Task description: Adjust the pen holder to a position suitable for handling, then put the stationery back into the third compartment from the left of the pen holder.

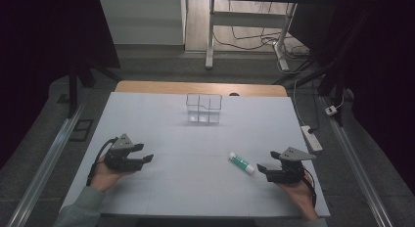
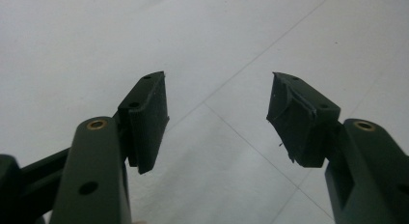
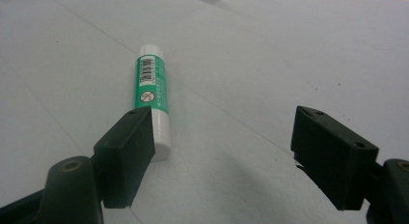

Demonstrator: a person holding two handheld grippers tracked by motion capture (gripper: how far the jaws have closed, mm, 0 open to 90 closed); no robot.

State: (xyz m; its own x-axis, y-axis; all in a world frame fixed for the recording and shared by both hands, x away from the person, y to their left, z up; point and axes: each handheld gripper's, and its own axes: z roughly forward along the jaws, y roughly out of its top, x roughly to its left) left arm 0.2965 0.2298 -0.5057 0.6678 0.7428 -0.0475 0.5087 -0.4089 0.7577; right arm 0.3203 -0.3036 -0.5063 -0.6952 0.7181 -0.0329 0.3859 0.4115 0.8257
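Note:
A green and white glue stick (image 1: pixel 242 163) lies flat on the white table, right of centre; in the right gripper view the glue stick (image 3: pixel 153 91) lies just ahead of the left jaw, its near end partly hidden by it. My right gripper (image 1: pixel 266 167) rests low beside it, open, with nothing between its jaws (image 3: pixel 224 151). My left gripper (image 1: pixel 143 154) sits at the table's left, open and empty (image 2: pixel 217 118). A clear plastic organiser (image 1: pixel 203 108) with compartments stands at the back centre.
The white table sheet (image 1: pixel 195 188) covers a wooden top whose far edge shows. A power strip (image 1: pixel 311 138) and cables lie on the floor at the right. A desk frame (image 1: pixel 210 36) stands beyond the table.

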